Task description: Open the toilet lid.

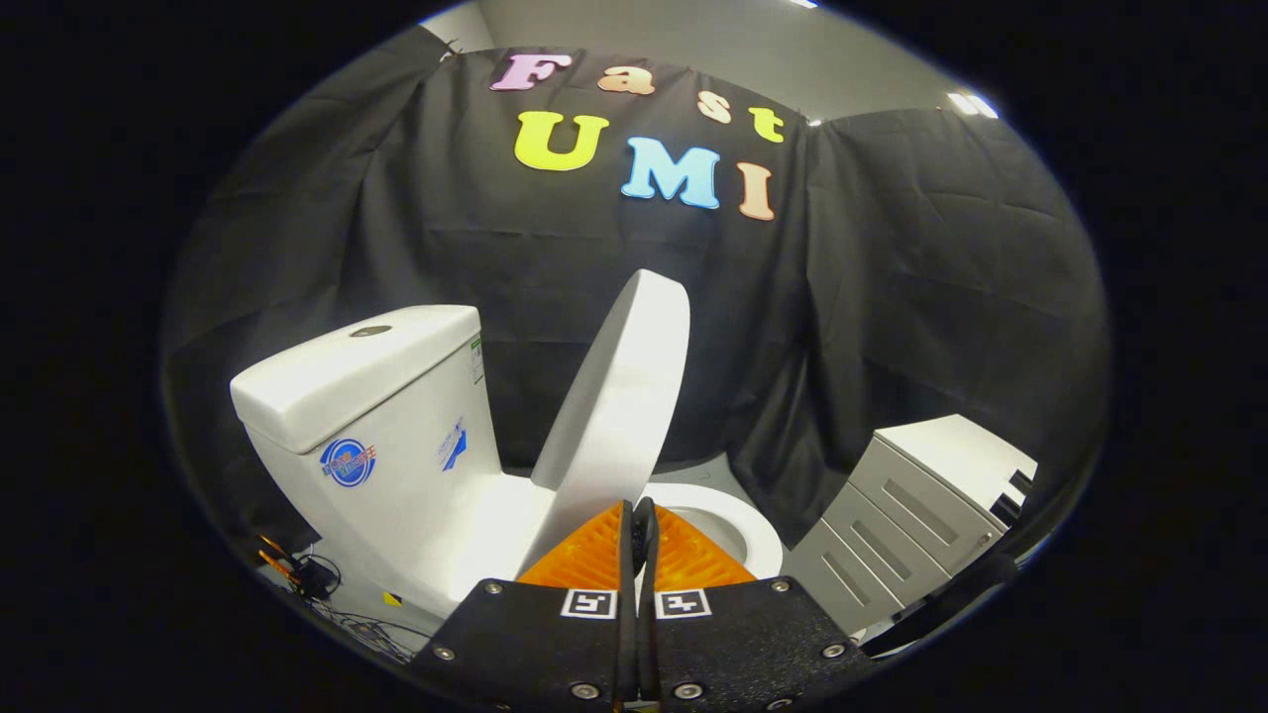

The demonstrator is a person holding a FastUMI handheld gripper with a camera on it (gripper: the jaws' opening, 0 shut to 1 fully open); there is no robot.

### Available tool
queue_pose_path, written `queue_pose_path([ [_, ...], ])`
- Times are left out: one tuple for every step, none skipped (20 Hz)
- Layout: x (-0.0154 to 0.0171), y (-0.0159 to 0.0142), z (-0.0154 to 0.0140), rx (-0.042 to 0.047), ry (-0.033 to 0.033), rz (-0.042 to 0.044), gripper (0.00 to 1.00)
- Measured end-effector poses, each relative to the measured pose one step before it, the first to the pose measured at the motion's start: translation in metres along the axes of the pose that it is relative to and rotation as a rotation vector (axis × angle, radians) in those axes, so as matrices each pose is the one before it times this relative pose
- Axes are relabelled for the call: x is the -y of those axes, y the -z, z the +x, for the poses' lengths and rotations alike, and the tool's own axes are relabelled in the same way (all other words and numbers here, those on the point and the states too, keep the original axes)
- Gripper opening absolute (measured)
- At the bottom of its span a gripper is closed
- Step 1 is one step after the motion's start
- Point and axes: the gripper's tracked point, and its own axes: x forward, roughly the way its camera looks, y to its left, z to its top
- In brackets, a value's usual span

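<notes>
Already the white oval plastic toilet lid [619,396] stands raised, leaning toward the white ceramic tank [367,416] at ten o'clock. The tongs [639,530], pressed together on its lower edge, could slip, letting it drop.

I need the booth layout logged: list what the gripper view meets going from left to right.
Cables on the floor → toilet tank → raised toilet lid, with the closed gripper just below it → grey drawer cabinet.
</notes>
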Motion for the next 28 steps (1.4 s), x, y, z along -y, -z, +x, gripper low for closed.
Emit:
queue_pose_path([
  [-0.00566, -0.00309, -0.00087, 0.00713, -0.00289, -0.01114, 0.00],
  [-0.00238, -0.00337, -0.00189, 0.00612, -0.00284, -0.00895, 0.00],
  [-0.00488, -0.00191, -0.00090, 0.00709, -0.00363, -0.01006, 0.00],
  [-0.00584, -0.00240, -0.00114, 0.00623, -0.00171, -0.00988, 0.00],
  [-0.00612, -0.00172, -0.00074, 0.00698, -0.00111, -0.00932, 0.00],
  [-0.00474, -0.00254, -0.00014, 0.00708, -0.00189, -0.01147, 0.00],
  [-0.00432, -0.00205, -0.00169, 0.01074, -0.00311, -0.01437, 0.00],
  [-0.00488, -0.00299, -0.00189, 0.01063, -0.00394, -0.01421, 0.00],
  [-0.00470, -0.00203, -0.00023, 0.00761, -0.00307, -0.00627, 0.00],
  [-0.00500, -0.00170, -0.00111, 0.00440, -0.00560, -0.00643, 0.00],
  [-0.00616, -0.00202, -0.00056, 0.00471, -0.00651, -0.00674, 0.00],
  [-0.00537, -0.00245, -0.00176, 0.00520, -0.00791, -0.01125, 0.00],
  [-0.00442, -0.00161, -0.00025, 0.00269, -0.00670, -0.01251, 0.00],
  [-0.00478, -0.00195, -0.00037, 0.00420, -0.00589, -0.01060, 0.00],
  [-0.00405, -0.00147, 0.00016, 0.00311, -0.00577, -0.00828, 0.00],
  [-0.00485, -0.00212, -0.00101, 0.00402, -0.00699, 0.00016, 0.00],
  [-0.00617, -0.00173, 0.00015, 0.00662, -0.01324, 0.00773, 0.00],
  [-0.00668, -0.00221, -0.00040, 0.00319, -0.01658, 0.00381, 0.00],
  [-0.00673, -0.00236, 0.00063, 0.00525, -0.01566, -0.00616, 0.00],
  [-0.00643, -0.00162, -0.00021, 0.00272, -0.01274, -0.01062, 0.00],
  [-0.00531, -0.00093, -0.00019, 0.00329, -0.01136, -0.01200, 0.00],
  [-0.00557, -0.00164, -0.00036, 0.00340, -0.01155, -0.00880, 0.00],
  [-0.00707, -0.00098, 0.00085, 0.00495, -0.01214, -0.00745, 0.00],
  [-0.00570, -0.00146, 0.00000, 0.00876, -0.00787, -0.00676, 0.00],
  [-0.00458, -0.00170, 0.00017, 0.00274, -0.00225, -0.02047, 0.00],
  [-0.00325, -0.00180, -0.00050, 0.00554, -0.00048, -0.02203, 0.00],
  [-0.00313, 0.00027, -0.00026, 0.00174, 0.00377, -0.01961, 0.00],
  [0.00003, 0.00018, -0.00060, -0.00011, 0.00460, -0.01575, 0.00],
])
